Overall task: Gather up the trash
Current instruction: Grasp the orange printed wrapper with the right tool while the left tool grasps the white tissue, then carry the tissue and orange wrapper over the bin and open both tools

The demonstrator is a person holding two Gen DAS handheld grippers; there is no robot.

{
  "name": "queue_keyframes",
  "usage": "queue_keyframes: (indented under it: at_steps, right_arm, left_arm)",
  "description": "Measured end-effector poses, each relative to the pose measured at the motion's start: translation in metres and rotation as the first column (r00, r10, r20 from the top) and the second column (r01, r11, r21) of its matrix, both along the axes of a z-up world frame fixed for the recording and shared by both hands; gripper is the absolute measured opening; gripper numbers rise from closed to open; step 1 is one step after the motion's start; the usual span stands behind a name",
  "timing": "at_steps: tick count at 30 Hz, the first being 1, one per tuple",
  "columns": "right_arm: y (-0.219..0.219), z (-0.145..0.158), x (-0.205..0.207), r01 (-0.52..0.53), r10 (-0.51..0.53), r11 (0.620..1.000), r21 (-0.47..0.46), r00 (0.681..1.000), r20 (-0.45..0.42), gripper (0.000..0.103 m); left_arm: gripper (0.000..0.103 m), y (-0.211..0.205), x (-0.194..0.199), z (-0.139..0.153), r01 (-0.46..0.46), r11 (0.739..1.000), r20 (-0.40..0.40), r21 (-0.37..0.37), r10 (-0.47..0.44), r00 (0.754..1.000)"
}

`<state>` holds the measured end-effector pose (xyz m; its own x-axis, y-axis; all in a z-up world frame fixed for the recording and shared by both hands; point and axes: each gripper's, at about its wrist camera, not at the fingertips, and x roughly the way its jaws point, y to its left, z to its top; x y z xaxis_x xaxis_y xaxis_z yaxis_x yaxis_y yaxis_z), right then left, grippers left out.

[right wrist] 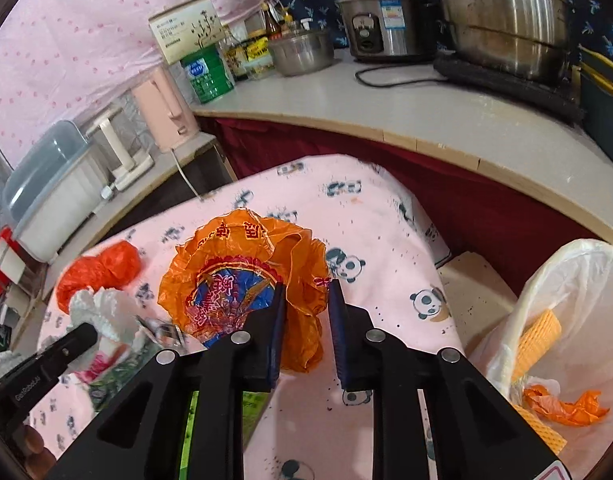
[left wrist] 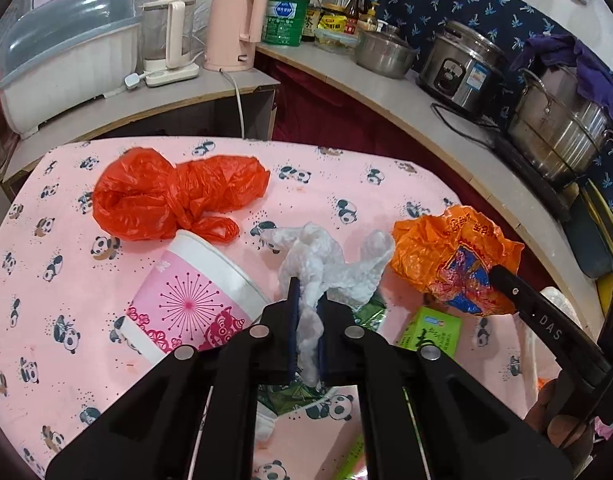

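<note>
Clamping one white wrapper (left wrist: 326,264), left gripper (left wrist: 306,312); right gripper (right wrist: 306,292) seemingly pinching one orange bag (right wrist: 242,276).

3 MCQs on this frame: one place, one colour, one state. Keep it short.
1. Where does the trash bin stand in the right wrist view?
A. right of the table
B. on the counter
C. behind the kettle

2. What colour is the knotted bag lying on the tablecloth?
A. green
B. red
C. black

3. What does the left claw hold?
A. paper cup
B. nothing
C. crumpled white plastic

Answers: A, the lined bin sits past the table's right edge; B, its plastic is red; C, the pads pinch the white plastic.
</note>
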<state>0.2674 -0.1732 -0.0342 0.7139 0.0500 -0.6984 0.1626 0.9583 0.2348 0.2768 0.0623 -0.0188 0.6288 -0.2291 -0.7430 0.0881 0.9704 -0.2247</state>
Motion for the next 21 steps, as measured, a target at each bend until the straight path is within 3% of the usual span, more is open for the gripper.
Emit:
queue_keyframes:
  at_steps: [10,21]
  right_arm:
    - [-0.002,0.056,-0.047,0.005,-0.006,1.000,0.007,0.995,0.098,0.020]
    - [-0.036,0.083,-0.122,0.066,-0.070,0.997,0.030,0.986,0.150,0.020]
  left_arm:
    - [0.006,-0.013,-0.039,0.051,0.030,0.999,0.083,-0.015,-0.029,0.996]
    - [0.006,-0.062,-0.090,0.080,0.119,0.993,0.126,-0.005,-0.118,0.985]
